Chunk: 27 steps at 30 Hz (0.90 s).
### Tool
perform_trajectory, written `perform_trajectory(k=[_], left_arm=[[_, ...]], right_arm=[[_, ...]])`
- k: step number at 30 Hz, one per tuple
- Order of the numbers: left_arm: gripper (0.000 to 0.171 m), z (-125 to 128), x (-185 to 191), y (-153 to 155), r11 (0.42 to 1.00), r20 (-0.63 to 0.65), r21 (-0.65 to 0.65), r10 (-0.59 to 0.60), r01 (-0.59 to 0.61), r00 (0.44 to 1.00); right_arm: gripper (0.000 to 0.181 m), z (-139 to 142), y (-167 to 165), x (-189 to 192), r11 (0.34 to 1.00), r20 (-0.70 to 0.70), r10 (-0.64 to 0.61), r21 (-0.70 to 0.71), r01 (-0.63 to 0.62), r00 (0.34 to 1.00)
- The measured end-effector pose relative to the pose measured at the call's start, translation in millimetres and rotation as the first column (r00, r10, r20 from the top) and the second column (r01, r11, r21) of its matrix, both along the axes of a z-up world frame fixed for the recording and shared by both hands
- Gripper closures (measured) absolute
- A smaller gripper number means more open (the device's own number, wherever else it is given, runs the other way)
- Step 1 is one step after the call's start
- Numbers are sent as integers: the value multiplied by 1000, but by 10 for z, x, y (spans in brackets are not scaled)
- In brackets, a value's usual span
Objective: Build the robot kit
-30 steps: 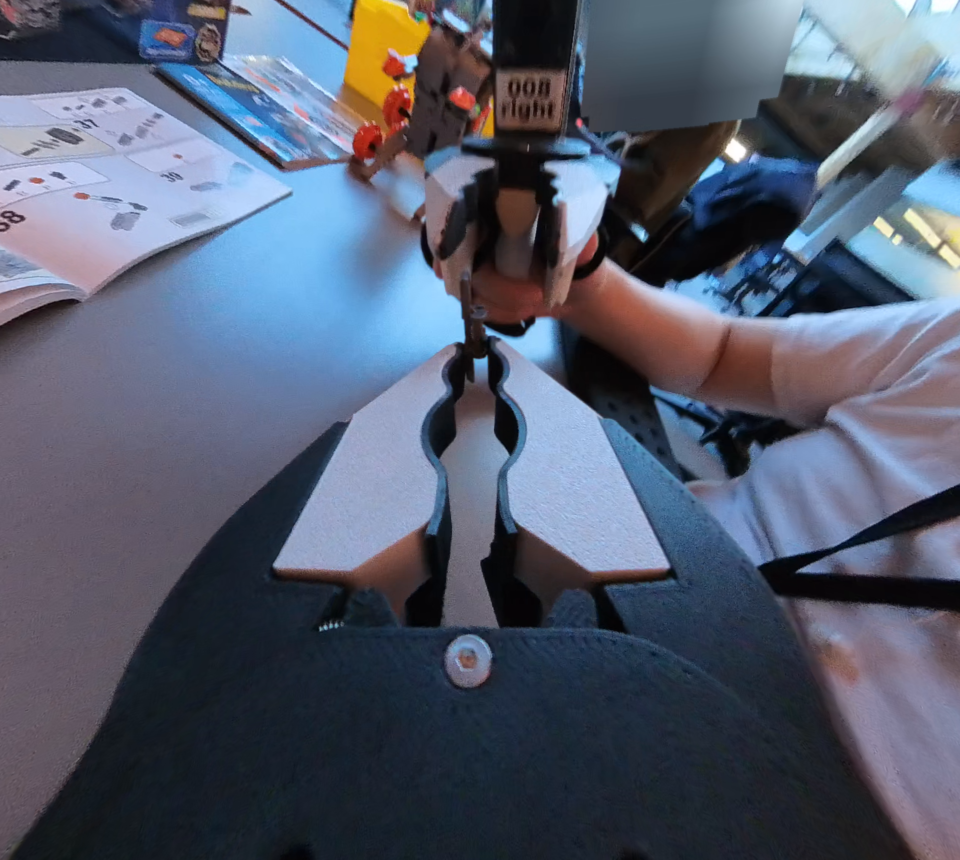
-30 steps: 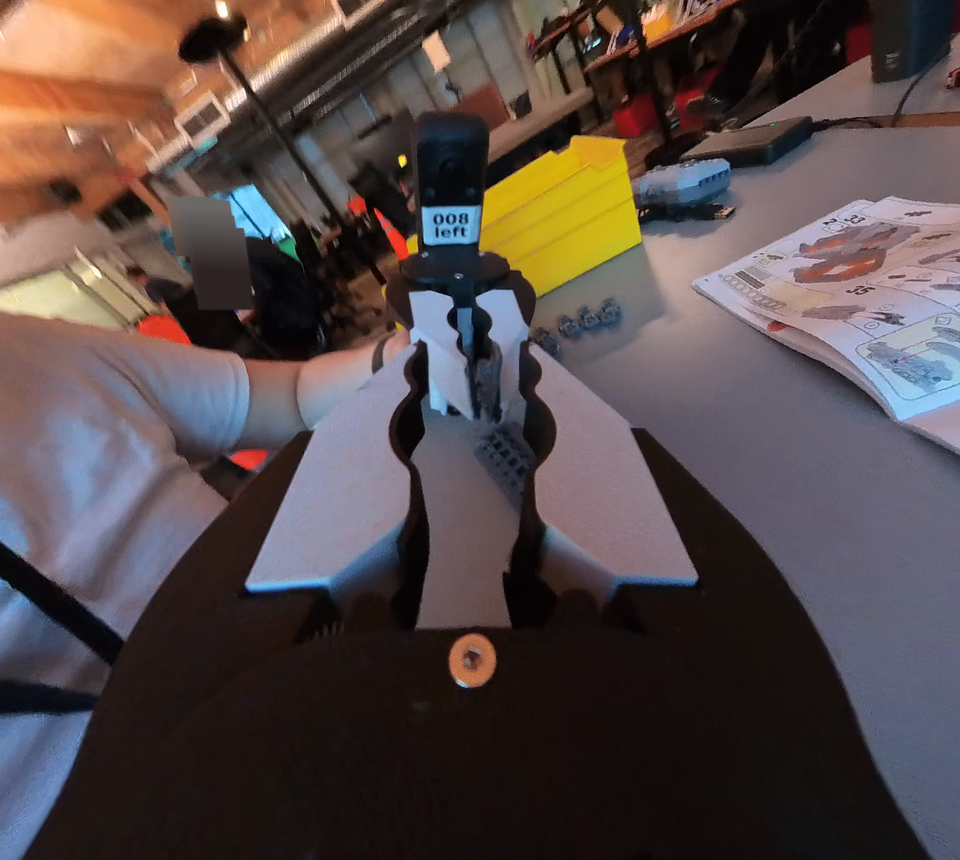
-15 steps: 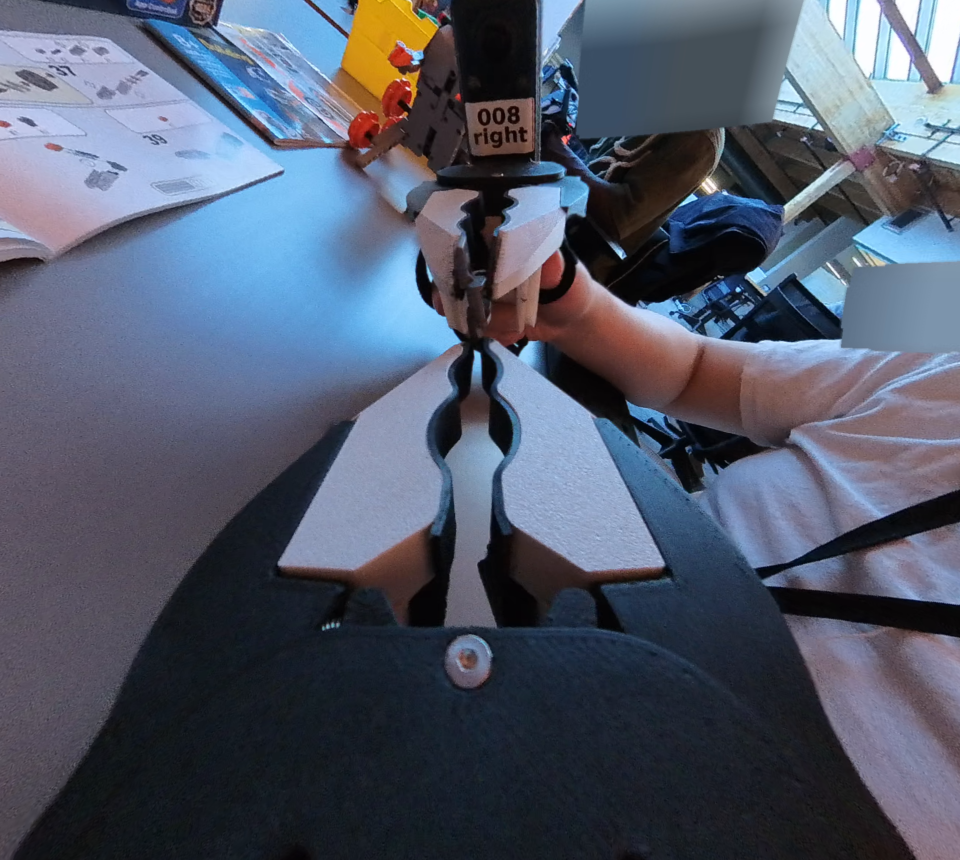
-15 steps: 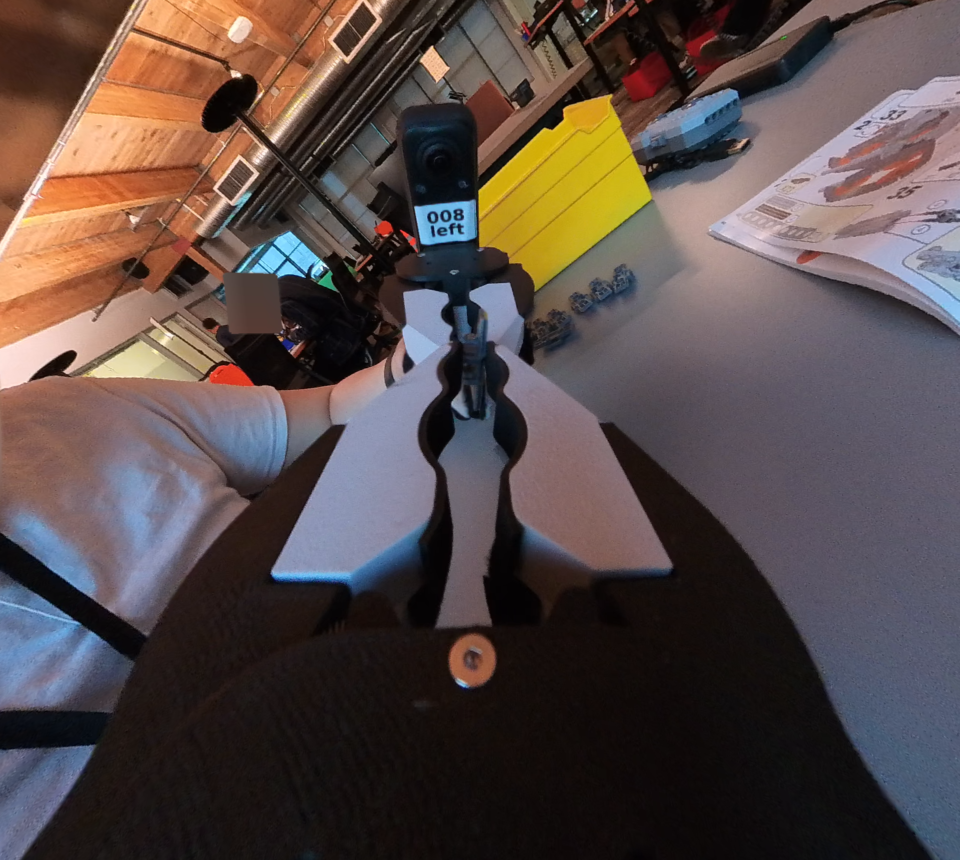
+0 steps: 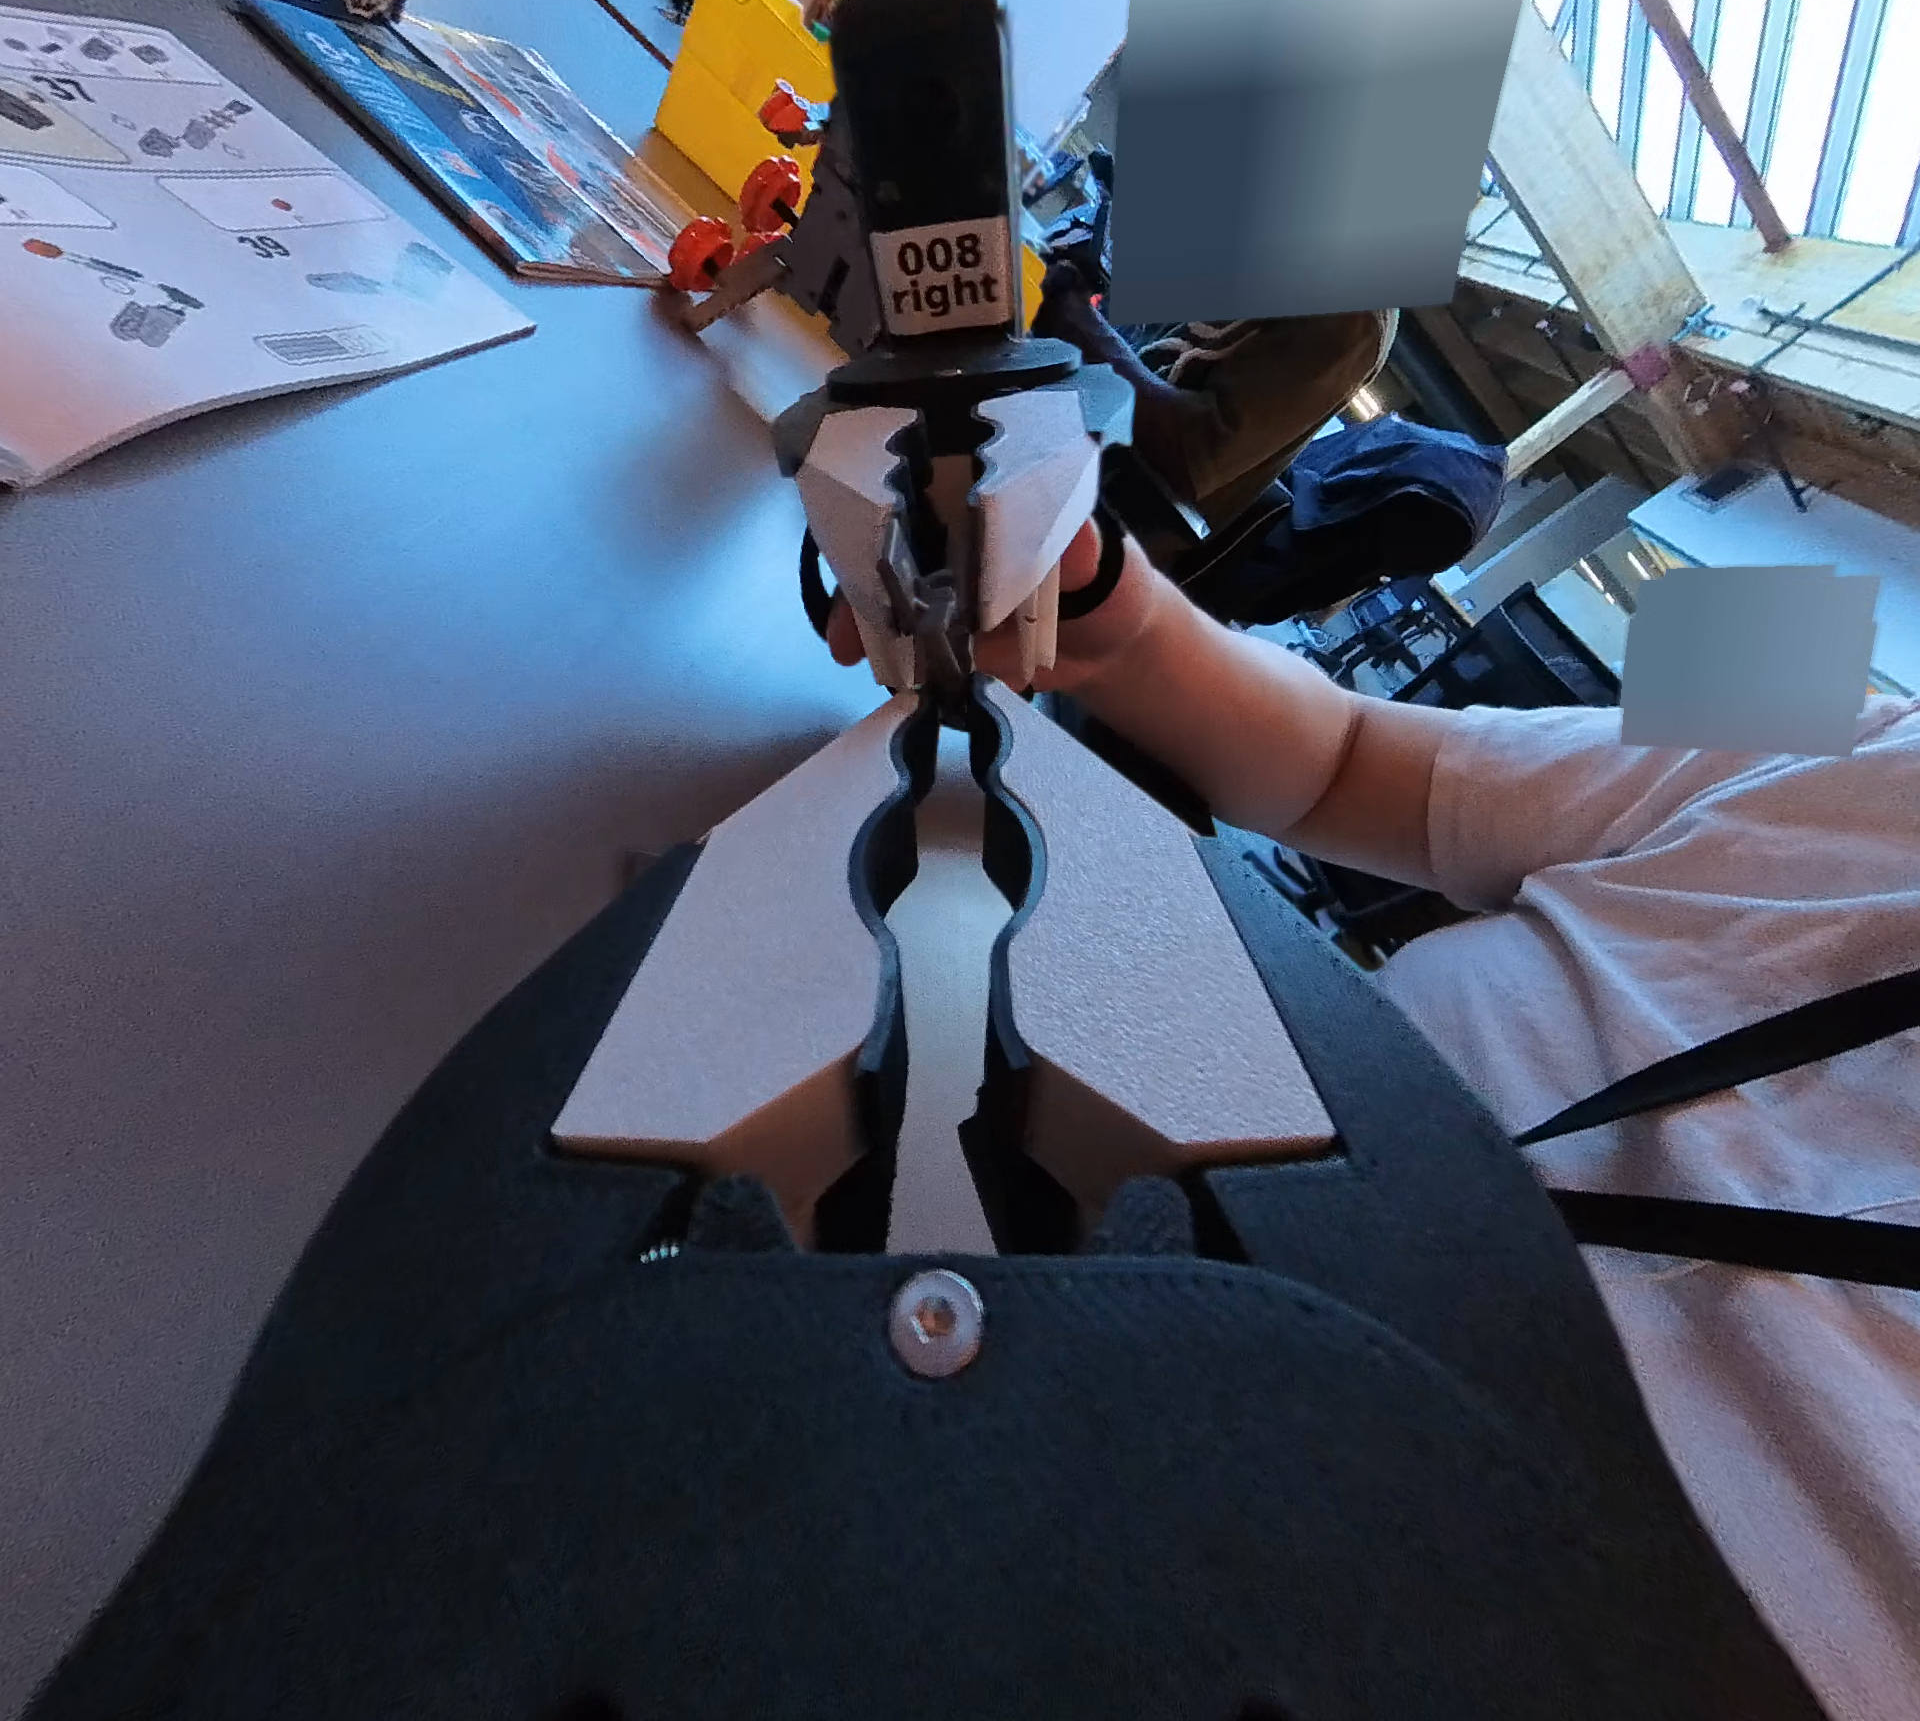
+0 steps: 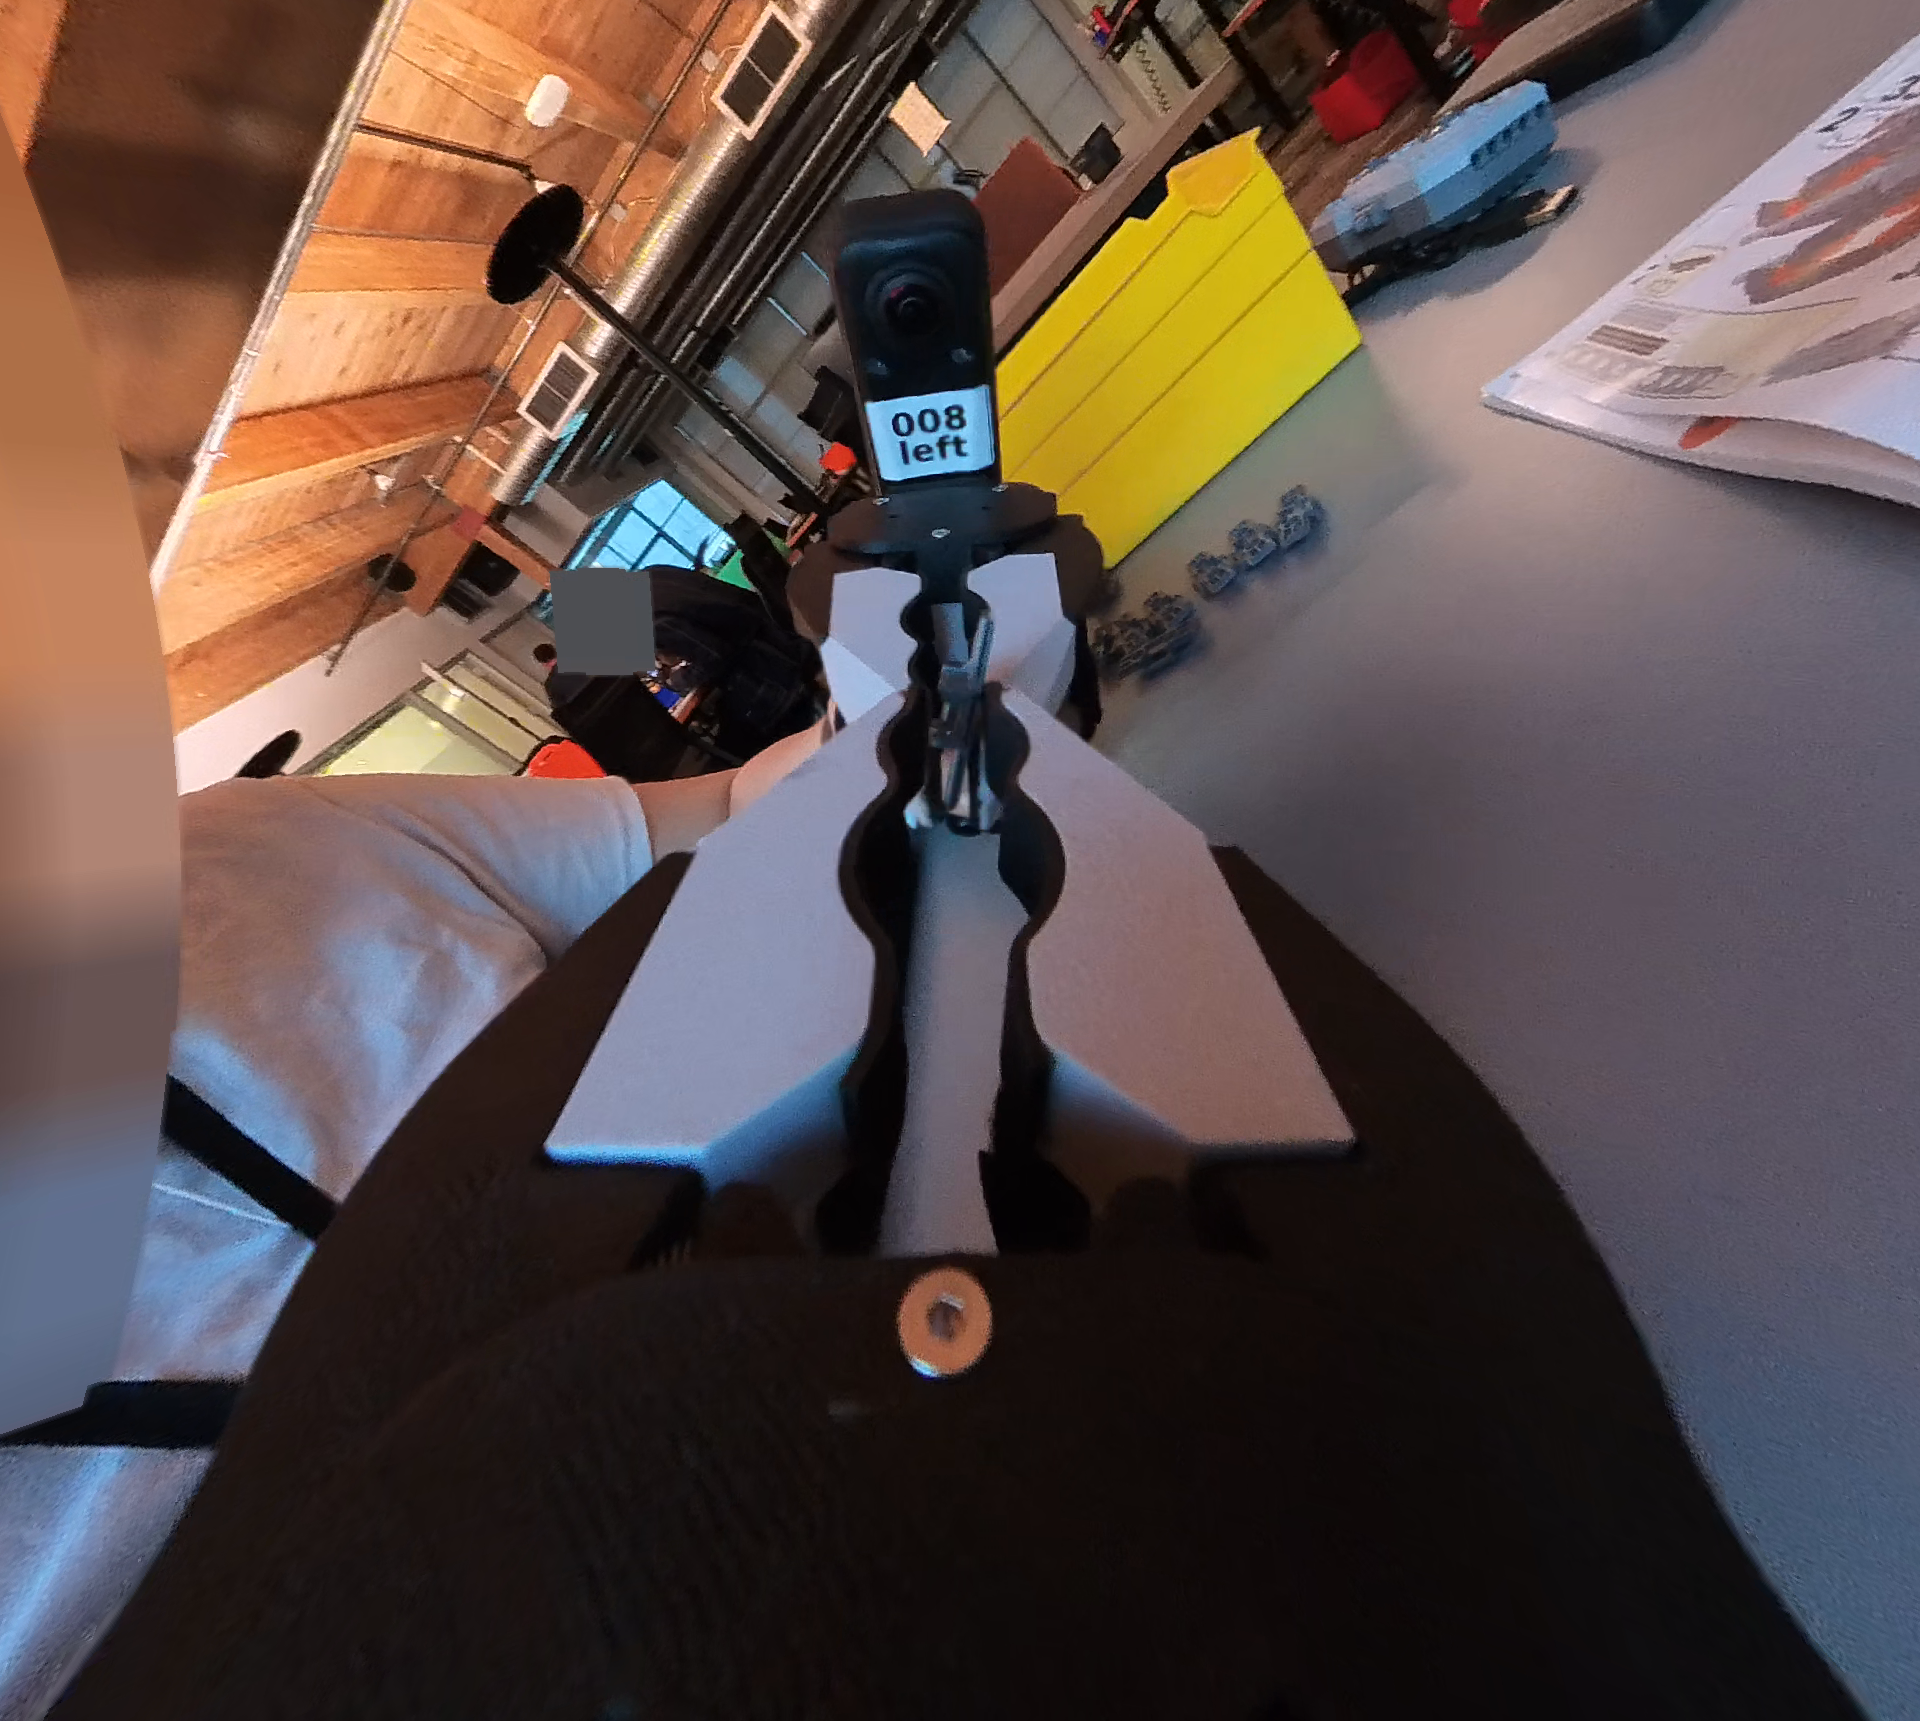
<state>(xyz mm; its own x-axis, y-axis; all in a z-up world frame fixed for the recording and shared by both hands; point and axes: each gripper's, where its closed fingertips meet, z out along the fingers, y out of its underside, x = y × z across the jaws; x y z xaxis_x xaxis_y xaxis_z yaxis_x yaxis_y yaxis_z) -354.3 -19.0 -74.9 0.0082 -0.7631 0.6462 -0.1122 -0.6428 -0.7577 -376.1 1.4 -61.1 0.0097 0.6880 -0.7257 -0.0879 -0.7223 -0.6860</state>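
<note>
A yellow bin [image 6: 1174,352] stands on the grey bench [image 6: 1455,840] at about 1 o'clock in the right wrist view; its inside is hidden from here, so its contents cannot be told. The same kind of yellow bin [image 5: 732,87] shows at 11 o'clock in the left wrist view, its inside likewise out of sight, with a dark grey brick model with orange wheels [image 5: 774,232] just in front of it.

The left tool [image 5: 951,710] points at 12 o'clock, its two pale fingers [image 5: 821,861] drawn nearly together, pinching the near end of a small dark grey brick piece [image 5: 935,632] at the tips. The right tool [image 6: 951,736] faces it head-on, its fingers [image 6: 1101,871] equally narrow and clamped on the same small brick piece [image 6: 961,726], which bridges the two tools tip to tip above the bench. In the left wrist view the right tool [image 5: 940,622] appears beyond, held in a hand [image 5: 1060,632] at 12 o'clock; in the right wrist view the left tool [image 6: 951,643] appears likewise.

A row of small grey brick assemblies [image 6: 1205,591] lies on the bench at 1 o'clock in the right wrist view, near the foot of the bin. An open instruction booklet [image 6: 1756,341] lies at 2 o'clock there, and a grey block with a cable [image 6: 1444,185] beyond it. In the left wrist view an open booklet [image 5: 187,237] lies at 10 o'clock, a glossy blue booklet [image 5: 488,133] past it.
</note>
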Motion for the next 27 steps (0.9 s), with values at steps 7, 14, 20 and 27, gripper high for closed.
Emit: perform_trajectory(k=[7, 14, 20, 27], left_arm=[[139, -309, -33, 32, 970, -262, 244, 66, 0, 963], [122, -690, -35, 36, 905, -494, 420, 162, 71, 854], [121, -870, -15, 59, 841, -571, 525, 234, 131, 787], [135, -889, 14, 82, 815, -568, 565, 273, 126, 777]], right_arm=[[176, -256, -35, 132, 996, 179, 67, -67, -55, 982], [176, -729, 14, 346, 990, 461, 56, -144, 12, 886], [176, -862, -1, 329, 989, 545, 61, -143, 21, 836], [176, -989, -18, 435, 985, 603, 84, -172, 27, 793]])
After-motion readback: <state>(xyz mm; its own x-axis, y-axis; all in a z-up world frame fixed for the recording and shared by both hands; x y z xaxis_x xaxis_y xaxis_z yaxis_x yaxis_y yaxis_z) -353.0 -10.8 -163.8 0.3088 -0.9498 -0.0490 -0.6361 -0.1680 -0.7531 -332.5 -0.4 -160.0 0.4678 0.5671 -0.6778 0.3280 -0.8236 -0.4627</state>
